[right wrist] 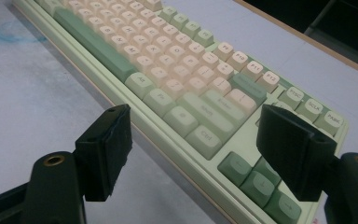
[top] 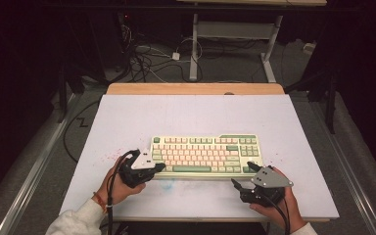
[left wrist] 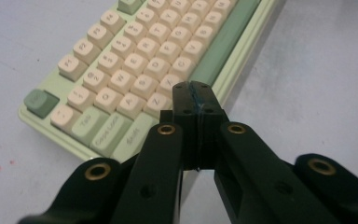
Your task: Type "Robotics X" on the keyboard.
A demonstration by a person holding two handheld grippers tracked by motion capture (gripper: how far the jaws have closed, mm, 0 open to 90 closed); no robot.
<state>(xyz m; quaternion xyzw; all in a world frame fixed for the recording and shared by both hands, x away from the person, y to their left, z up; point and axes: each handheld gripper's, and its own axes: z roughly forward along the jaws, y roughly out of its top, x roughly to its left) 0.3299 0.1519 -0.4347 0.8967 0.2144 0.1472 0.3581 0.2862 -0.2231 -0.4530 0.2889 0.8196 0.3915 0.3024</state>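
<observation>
A pale green keyboard [top: 205, 152] with cream and green keys lies flat in the middle of the white table top [top: 186, 112]. My left gripper [top: 159, 168] is at the keyboard's front left corner. In the left gripper view its jaws are pressed together with nothing between them, and the left gripper's tip [left wrist: 193, 91] hovers over the bottom letter row of the keyboard [left wrist: 135, 60]. My right gripper [top: 244, 175] sits at the front right corner. In the right gripper view the right gripper [right wrist: 198, 135] stands open, its pads [right wrist: 107, 144] wide apart on either side of the keyboard's [right wrist: 168, 60] lower right keys, gripping nothing.
A wooden table edge [top: 196, 88] runs along the back. Behind it stand a desk frame [top: 235, 34] and loose cables [top: 147, 54] on the floor. A faint blue smudge [top: 169, 183] and red specks [top: 108, 157] mark the table near the front.
</observation>
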